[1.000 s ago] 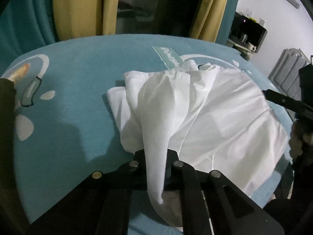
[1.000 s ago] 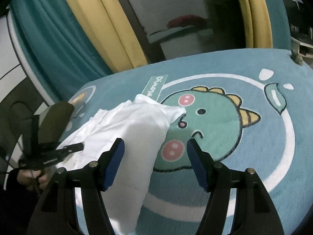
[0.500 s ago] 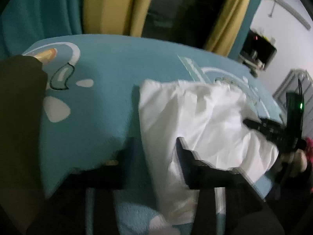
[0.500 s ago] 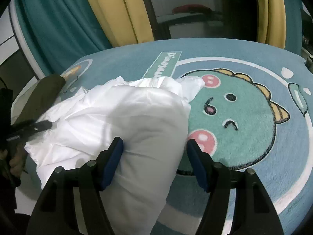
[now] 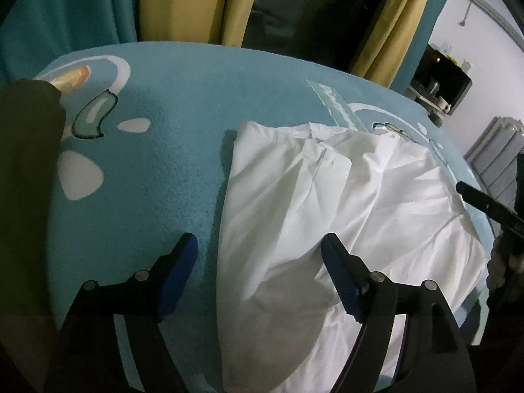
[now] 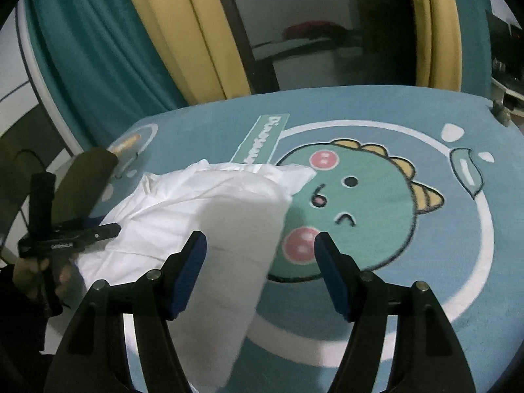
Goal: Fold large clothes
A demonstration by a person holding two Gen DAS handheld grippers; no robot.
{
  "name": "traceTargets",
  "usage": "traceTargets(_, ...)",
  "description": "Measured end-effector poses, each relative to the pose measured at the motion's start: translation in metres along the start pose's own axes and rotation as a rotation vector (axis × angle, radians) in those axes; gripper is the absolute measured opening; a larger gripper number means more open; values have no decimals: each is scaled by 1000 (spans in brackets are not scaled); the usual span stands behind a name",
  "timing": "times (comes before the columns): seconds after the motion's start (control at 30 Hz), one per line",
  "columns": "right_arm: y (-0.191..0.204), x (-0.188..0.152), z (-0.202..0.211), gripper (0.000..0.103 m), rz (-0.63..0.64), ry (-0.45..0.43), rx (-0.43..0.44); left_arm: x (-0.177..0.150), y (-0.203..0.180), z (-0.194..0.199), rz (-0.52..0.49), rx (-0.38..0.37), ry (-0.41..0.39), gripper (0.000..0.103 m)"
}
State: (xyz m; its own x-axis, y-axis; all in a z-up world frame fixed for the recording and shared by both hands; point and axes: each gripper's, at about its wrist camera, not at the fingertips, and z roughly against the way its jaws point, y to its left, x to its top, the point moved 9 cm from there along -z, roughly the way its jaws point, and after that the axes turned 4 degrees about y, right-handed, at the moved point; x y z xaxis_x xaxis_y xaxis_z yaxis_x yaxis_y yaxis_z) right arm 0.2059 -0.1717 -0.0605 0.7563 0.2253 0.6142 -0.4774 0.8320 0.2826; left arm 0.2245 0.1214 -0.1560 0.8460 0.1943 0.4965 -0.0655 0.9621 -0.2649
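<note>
A white garment (image 5: 344,216) lies partly folded on the blue dinosaur rug (image 5: 170,150). My left gripper (image 5: 258,262) is open and empty, just above the garment's near left edge. In the right wrist view the garment (image 6: 209,216) lies left of centre, over the edge of the dinosaur print. My right gripper (image 6: 260,250) is open and empty over the garment's right fold. The left gripper also shows in the right wrist view (image 6: 98,231), and the right gripper shows at the right edge of the left wrist view (image 5: 484,201).
The rug (image 6: 409,294) carries a green dinosaur print (image 6: 353,196). Teal and yellow curtains (image 6: 170,39) hang behind it. A dark olive sleeve (image 5: 26,137) fills the left edge. A dark shelf (image 5: 445,78) and a grey radiator (image 5: 494,150) stand at the far right.
My left gripper let go of the pinched white fold and opened; the fold now lies flat on the garment. My right gripper stayed open and shifted over the garment's right side.
</note>
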Motion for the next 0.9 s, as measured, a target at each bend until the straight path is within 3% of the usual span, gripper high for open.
traceTargets(0.17, -7, -17, -19, 68, -16, 70, 9, 1, -4, 1, 61, -119, 18, 81)
traceTargets(0.23, -3, -22, -31, 68, -9, 88, 18, 0, -18, -2, 78, -219, 36, 81)
traceTargets(0.4, 13, -22, -45, 67, 49, 95, -1, -4, -60, -13, 58, -363, 101, 84)
traceTargets(0.47, 14, -22, -45, 67, 57, 99, 0, -6, -69, -16, 8, -332, 115, 85)
traceTargets(0.6, 9, -19, -31, 68, 44, 84, 13, -2, -62, -7, 7, -279, 101, 85)
traceTargets(0.67, 3, -18, -23, 68, 10, 76, 44, 1, -50, -3, 4, -193, 69, 85)
traceTargets(0.9, 4, -16, -31, 68, -58, 90, 134, 3, -53, -19, -29, -71, 50, 85)
